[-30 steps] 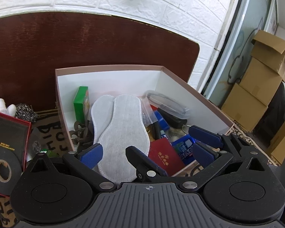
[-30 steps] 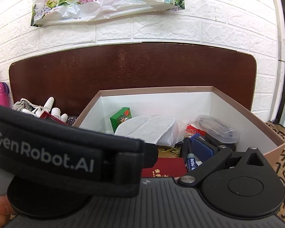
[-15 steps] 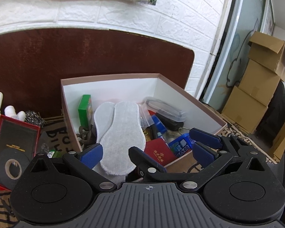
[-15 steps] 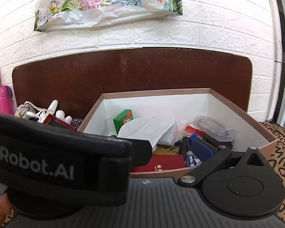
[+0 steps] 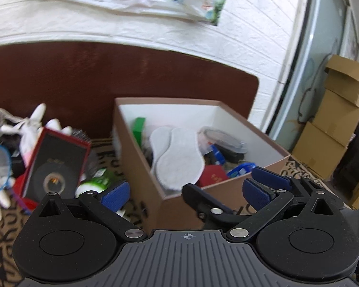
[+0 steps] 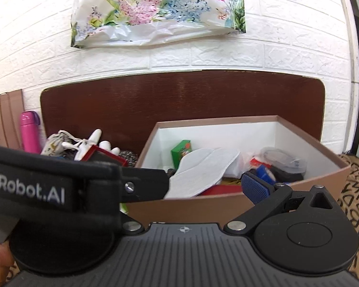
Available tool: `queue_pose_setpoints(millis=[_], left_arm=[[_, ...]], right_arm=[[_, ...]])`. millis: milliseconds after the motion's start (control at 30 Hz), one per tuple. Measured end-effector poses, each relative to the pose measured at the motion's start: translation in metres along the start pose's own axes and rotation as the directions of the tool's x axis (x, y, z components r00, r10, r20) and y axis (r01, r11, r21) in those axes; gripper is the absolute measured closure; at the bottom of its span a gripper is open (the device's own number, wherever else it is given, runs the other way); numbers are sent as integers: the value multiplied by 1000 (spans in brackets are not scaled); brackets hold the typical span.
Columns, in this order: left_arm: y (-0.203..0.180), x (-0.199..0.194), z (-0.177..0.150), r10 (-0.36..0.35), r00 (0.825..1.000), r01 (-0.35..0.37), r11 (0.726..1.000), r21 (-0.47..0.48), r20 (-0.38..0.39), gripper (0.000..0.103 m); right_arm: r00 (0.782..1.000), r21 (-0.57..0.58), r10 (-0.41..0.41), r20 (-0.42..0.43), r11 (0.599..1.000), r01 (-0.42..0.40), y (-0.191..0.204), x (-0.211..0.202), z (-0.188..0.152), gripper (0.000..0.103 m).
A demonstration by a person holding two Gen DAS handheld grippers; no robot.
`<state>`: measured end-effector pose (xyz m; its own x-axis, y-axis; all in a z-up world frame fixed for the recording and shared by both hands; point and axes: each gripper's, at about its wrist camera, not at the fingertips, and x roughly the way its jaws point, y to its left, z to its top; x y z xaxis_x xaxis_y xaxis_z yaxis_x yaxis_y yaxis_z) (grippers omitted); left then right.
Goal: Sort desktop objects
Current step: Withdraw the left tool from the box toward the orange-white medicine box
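Observation:
A brown cardboard box (image 5: 141, 167) with white inner walls stands on the patterned cloth; it also shows in the right wrist view (image 6: 227, 205). It holds white insoles (image 5: 177, 157), a green packet (image 5: 138, 129), a red booklet (image 5: 213, 178), a clear lidded case (image 5: 222, 138) and blue items. My left gripper (image 5: 186, 192) is open and empty, just in front of the box's near wall. My right gripper (image 6: 204, 186) is open and empty near the box's front edge; its left finger is hidden behind the left gripper's body (image 6: 47, 189).
Left of the box lie a red-framed black box (image 5: 52, 165), white gloves (image 5: 33, 124), a green-and-white item (image 5: 95, 179) and a steel scourer (image 6: 128, 154). A pink bottle (image 6: 30, 131) stands at the far left. Cardboard cartons (image 5: 335, 124) are stacked at the right.
Both grippers have pulled back and up from over the box. The left gripper has also swung left, so the pile left of the box shows more. Both stay open and empty.

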<state>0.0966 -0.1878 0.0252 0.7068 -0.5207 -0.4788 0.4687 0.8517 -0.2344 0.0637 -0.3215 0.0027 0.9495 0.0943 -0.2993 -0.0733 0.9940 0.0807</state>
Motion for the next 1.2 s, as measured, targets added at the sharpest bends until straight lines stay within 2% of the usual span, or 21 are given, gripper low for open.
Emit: queue_pose_setpoints(millis=[200, 367, 500, 733, 900, 1033, 1100, 1200], left_arm=[[12, -16, -16, 46, 998, -47, 998, -33, -30, 0], [24, -33, -35, 60, 997, -63, 995, -75, -41, 0], [38, -45, -51, 77, 995, -83, 991, -105, -57, 0], [77, -78, -77, 159, 986, -164, 969, -186, -40, 0], [109, -102, -89, 222, 975, -221, 941, -256, -25, 0], [137, -116, -97, 278, 960, -273, 912, -307, -25, 0], [152, -124, -101, 322, 946, -313, 889, -336, -29, 0], [178, -137, -108, 401, 915, -385, 842, -377, -40, 0]], right_arm=[[999, 11, 36, -29, 999, -35, 16, -12, -12, 0], [993, 31, 102, -66, 995, -100, 34, -17, -24, 0], [983, 11, 159, -96, 987, -159, 57, -17, -34, 0], [955, -37, 253, -153, 965, -261, 105, -11, -47, 0], [930, -85, 320, -183, 937, -339, 143, -3, -51, 0], [899, -106, 384, -210, 905, -412, 168, 8, -54, 0], [880, -116, 421, -220, 885, -452, 180, 15, -54, 0], [860, -142, 455, -233, 859, -493, 198, 25, -56, 0]])
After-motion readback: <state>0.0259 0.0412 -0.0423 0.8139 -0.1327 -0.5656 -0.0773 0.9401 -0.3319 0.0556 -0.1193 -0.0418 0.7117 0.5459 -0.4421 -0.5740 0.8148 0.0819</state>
